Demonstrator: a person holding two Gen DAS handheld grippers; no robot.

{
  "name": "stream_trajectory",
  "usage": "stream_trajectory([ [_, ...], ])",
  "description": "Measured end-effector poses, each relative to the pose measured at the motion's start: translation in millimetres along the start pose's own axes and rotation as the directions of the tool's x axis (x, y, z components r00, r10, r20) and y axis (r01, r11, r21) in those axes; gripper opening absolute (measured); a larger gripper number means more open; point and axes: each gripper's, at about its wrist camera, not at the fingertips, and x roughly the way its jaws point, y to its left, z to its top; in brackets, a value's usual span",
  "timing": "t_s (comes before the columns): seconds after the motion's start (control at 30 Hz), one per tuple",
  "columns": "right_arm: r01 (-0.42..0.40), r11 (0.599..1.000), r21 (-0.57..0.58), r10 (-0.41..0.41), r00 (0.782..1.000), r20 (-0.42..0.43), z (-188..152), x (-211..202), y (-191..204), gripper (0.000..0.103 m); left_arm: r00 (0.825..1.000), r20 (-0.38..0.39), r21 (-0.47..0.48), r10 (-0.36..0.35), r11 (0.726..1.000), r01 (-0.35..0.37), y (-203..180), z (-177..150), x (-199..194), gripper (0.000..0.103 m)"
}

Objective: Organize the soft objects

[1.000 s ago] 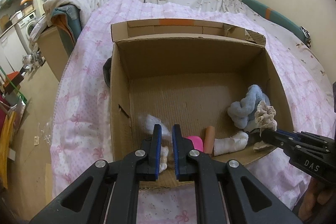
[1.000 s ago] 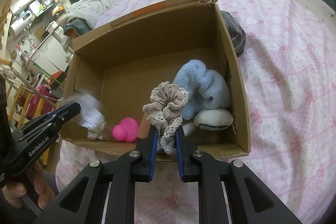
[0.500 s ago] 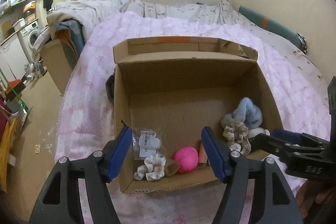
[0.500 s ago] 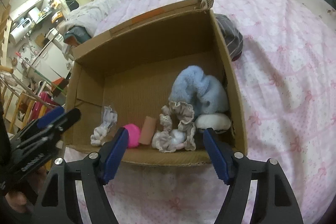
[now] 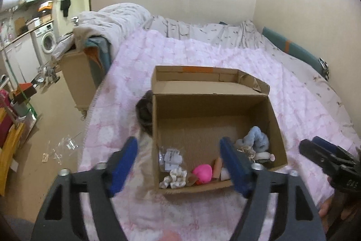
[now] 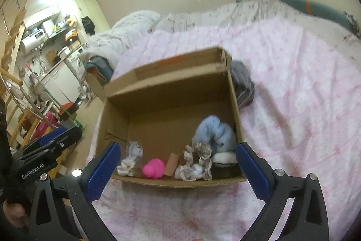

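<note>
An open cardboard box (image 5: 155, 128) (image 6: 234, 105) sits on the pink bed. Along its near wall lie a white scrunchie with a clear packet (image 5: 173, 177) (image 6: 132, 157), a pink ball (image 5: 203, 173) (image 6: 153, 168), a tan roll (image 6: 171, 164), a beige frilly scrunchie (image 6: 198, 162) (image 5: 247, 151) and a light blue plush (image 5: 257, 139) (image 6: 214, 130). My left gripper (image 5: 180, 164) is open and empty, held back above the box's near edge. My right gripper (image 6: 178, 168) is open and empty, also back from the box; its body shows at the right of the left wrist view (image 5: 329, 157).
A dark grey soft item (image 5: 144, 112) (image 6: 242, 85) lies on the bed beside the box's outer wall. A heap of bedding (image 5: 108, 22) lies at the head end. Floor with clutter and a washing machine (image 5: 48, 41) lies to the left.
A second ago both grippers were shut, the right on the beige scrunchie, the left over the white one. Both opened, dropped the items in the box, and pulled up and back.
</note>
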Motion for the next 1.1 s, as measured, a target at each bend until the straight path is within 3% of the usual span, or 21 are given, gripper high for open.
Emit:
stream_trajectory([
  [0.13,0.009,1.000,-0.015,-0.008,0.999,0.042,-5.7,-32.6,10.1,0.103,0.999,0.035,-0.026,0.033,0.999,-0.032,14.9,-13.1,-30.7,0.091],
  [0.37,0.047,0.993,-0.103,-0.038,0.995,0.092,-30.8,-67.7,29.1,0.103,0.999,0.026,-0.070,0.039,0.997,-0.037,31.2,-41.8,-55.5,0.098],
  [0.47,0.081,0.989,-0.127,-0.068,0.993,0.098,-43.9,-68.8,32.1,0.103,0.997,0.037,-0.039,0.068,0.997,-0.067,25.7,-56.0,-59.3,0.098],
  [0.6,0.101,0.984,-0.149,-0.090,0.993,0.080,-59.3,-57.7,33.0,0.103,0.998,0.043,-0.021,0.048,0.999,-0.048,19.9,-67.4,-55.9,0.098],
  [1.1,0.123,0.986,-0.116,-0.121,0.992,0.027,-64.5,-34.0,29.1,0.103,0.999,-0.003,-0.044,0.039,0.998,-0.039,22.9,-69.5,-33.5,0.098],
])
